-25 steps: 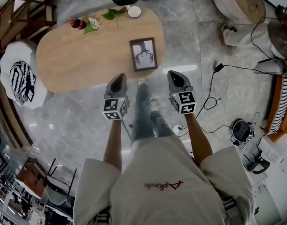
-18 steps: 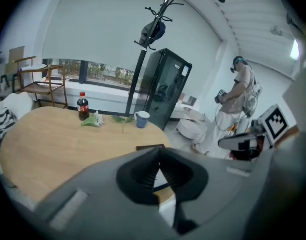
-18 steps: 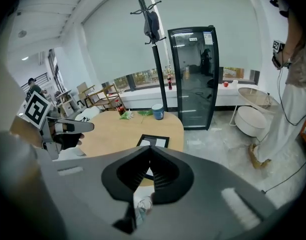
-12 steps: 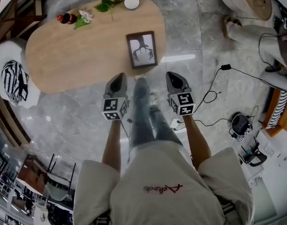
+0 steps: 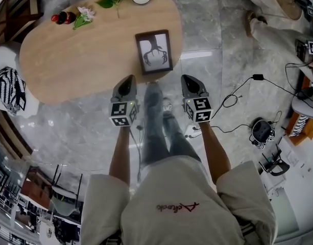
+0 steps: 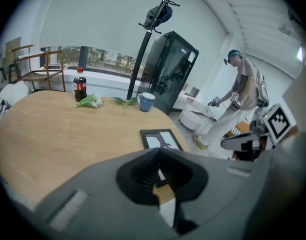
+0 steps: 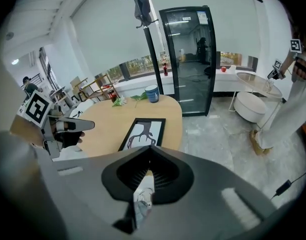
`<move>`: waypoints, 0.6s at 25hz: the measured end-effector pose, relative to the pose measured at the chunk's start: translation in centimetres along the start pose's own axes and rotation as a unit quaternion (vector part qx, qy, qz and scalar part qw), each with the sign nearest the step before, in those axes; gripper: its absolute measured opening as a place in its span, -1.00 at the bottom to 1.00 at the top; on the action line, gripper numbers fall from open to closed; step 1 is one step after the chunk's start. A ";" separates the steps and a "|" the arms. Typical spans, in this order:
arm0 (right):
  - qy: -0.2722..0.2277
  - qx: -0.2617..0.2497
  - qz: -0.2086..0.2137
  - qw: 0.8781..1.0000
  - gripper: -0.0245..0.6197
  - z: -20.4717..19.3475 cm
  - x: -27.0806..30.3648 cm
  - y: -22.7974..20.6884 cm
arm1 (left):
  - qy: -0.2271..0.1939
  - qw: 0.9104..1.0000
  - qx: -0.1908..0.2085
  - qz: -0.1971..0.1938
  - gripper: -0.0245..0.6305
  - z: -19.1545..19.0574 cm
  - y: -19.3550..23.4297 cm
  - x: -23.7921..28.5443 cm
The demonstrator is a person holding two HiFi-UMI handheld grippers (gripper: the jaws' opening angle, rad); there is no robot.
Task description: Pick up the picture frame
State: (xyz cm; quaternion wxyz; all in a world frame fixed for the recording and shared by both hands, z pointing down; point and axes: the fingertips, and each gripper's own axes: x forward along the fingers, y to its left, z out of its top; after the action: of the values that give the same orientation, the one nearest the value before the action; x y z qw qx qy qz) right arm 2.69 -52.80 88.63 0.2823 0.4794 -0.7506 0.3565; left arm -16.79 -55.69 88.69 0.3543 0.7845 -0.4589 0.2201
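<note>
Two empty claws, the left claw (image 5: 126, 83) and the right claw (image 5: 192, 81), sit fully closed at the bench (image 5: 69, 60) edge. The picture frame (image 5: 154, 52) lies flat on the bench, just ahead between them.

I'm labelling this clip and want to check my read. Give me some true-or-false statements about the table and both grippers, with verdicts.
The picture frame lies flat on the wooden table. True.
The left gripper is shut on the frame. False: it is shut on nothing; the frame lies untouched.
The right gripper is shut and empty. True.
The bottle touches the frame. False: it stands apart, at the table's far end by the flowers.
</note>
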 end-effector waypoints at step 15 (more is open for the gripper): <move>0.020 0.016 0.009 1.000 -0.72 -0.4 8.6 -1.4 | 0.053 0.998 -0.037 -0.017 -0.78 -2.7 2.9 7.6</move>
State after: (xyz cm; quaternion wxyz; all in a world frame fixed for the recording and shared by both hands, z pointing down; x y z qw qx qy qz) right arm 0.78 -57.29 95.81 0.2861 0.4697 -0.7435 0.3804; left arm -15.71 -58.84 96.55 0.4108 0.7656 -0.4341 0.2381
